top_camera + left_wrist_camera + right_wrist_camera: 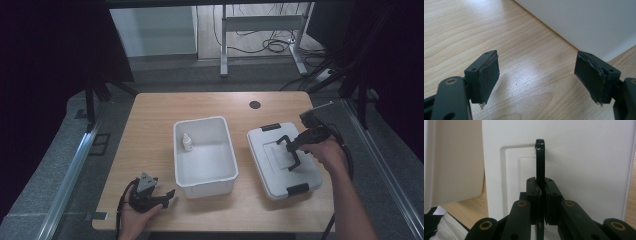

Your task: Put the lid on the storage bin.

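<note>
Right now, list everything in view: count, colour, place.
table: one, light wood, under everything.
open bin: one, white, at the table's middle.
small bottle: one, white, upright inside the open bin near its left wall.
lid: one, white with black clips, flat on the table to the right of the bin.
lid handle: one, black, raised from the lid.
desk frame: one, grey metal, on the floor beyond the table.
left gripper: black, open, low over the table's near left.
right gripper: black, shut on the lid handle.
</note>
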Demonstrator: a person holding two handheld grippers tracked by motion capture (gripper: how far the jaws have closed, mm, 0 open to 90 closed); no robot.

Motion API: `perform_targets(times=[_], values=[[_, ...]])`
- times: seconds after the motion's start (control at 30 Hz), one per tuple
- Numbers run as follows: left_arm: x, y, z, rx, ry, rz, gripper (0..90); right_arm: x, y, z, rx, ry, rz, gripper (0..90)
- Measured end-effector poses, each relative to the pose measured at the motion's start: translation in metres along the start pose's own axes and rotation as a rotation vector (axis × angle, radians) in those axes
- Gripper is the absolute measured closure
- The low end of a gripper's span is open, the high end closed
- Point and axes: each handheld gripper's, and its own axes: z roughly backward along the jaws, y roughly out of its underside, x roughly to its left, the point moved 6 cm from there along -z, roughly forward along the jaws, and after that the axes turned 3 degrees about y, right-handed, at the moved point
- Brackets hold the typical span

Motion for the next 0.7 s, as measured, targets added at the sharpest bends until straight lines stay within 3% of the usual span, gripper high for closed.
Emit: perform_targets(times=[0.27, 0.7], values=[[0.0, 0.0, 0.0, -0.002, -0.002, 0.0, 20.0, 0.02, -0.003, 0.028, -0.051, -0.011, 0.032, 84.5], [0.001, 0.0, 0.001, -0.002, -0.007, 0.001, 20.0, 0.053, -0.012, 0.072, -0.114, -0.012, 0.043, 84.4]])
